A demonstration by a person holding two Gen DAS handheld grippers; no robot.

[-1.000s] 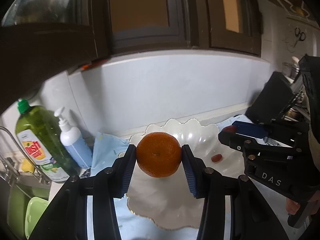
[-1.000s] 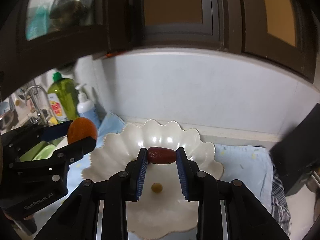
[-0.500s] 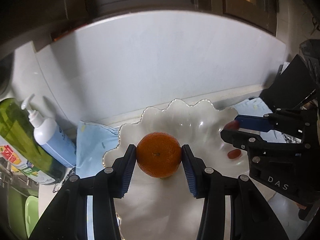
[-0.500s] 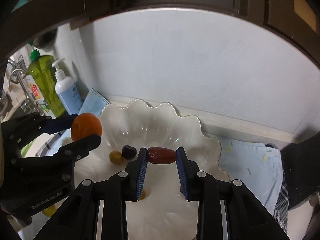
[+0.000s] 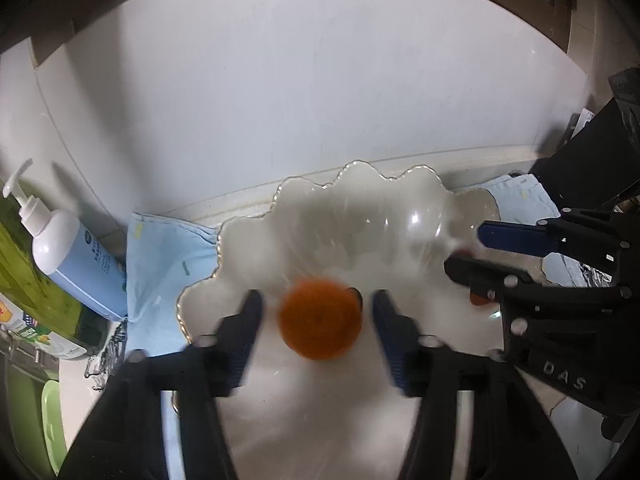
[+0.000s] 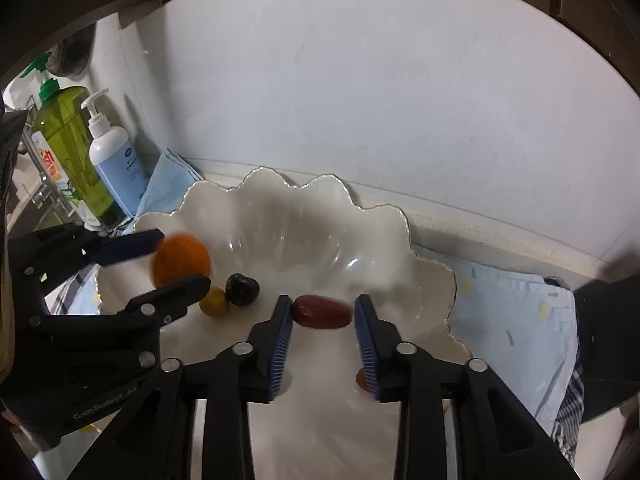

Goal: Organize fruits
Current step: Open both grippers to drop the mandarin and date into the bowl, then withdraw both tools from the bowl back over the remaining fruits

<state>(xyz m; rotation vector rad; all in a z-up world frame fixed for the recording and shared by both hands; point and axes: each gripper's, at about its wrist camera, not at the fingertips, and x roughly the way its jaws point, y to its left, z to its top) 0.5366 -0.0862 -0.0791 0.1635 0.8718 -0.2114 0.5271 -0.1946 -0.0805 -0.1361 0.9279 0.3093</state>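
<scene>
As two hand-held grippers hang over a scalloped white bowl (image 6: 400, 224), both have just been opening their jaws — the left gripper (image 5: 318, 312) now stands clear on either side of a blurred orange mandarin (image 5: 320, 318), gaps showing between the fruit and each blue pad. The right gripper (image 6: 323, 314) stands likewise parted around a reddish-brown date (image 6: 322, 311), which lies between the pads, very close to the left-hand one and apart from the other.

Raised lettering reads "DAS" on the right gripper's body in the left wrist view and "GenRobot.AI" on the left gripper's body in the right wrist view. A white pump bottle (image 6: 114, 160) with a pale blue label carries small print too fine to read; beside it stands a green dish-soap bottle (image 6: 66, 144) whose red-and-yellow label cannot be read in full, though the word "LEMON" shows low on it in the left wrist view.

Inside the bowl, a dark cherry (image 6: 242, 289) touches a small yellow fruit (image 6: 214, 301), both near the mandarin; another small reddish piece (image 6: 361, 378) peeks from behind the right gripper's finger. The bowl's gold-edged rim rises toward the wall, its middle floor bare and glossy.

The bowl sits on a light blue cloth (image 6: 516, 312) spread over the pale tabletop, close under a plain white wall (image 6: 360, 80) — dark cabinet fronts frame the top.
</scene>
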